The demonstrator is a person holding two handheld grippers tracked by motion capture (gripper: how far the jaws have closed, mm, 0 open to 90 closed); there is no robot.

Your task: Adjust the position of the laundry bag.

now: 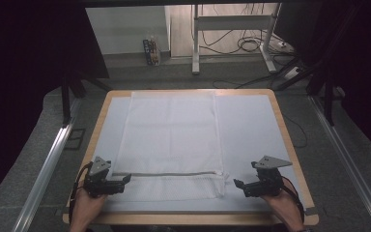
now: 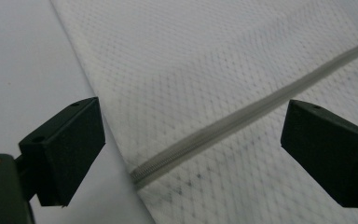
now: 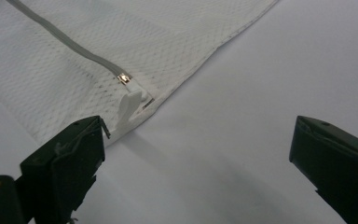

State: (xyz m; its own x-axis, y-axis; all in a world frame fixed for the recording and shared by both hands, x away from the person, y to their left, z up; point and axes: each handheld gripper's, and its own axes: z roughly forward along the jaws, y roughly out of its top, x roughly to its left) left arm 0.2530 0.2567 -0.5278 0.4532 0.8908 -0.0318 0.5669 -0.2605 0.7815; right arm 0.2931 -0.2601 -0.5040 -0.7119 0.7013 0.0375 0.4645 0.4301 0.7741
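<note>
A wooden-edged desk under a pale sheet stands on grey carpet. Dark curtains hang on both sides. Beyond, a white wall, a metal frame, tangled cables and a small box on the floor.

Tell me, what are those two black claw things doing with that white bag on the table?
A person holds a gripper in each hand at the near end of a white mesh laundry bag lying flat on the table. The left gripper hovers with open jaws at the closed end of the grey zipper. The right gripper, also open, is beside the bag's other edge, close to the white zipper pull. Neither one has grabbed anything, and the zipper looks closed.
</note>
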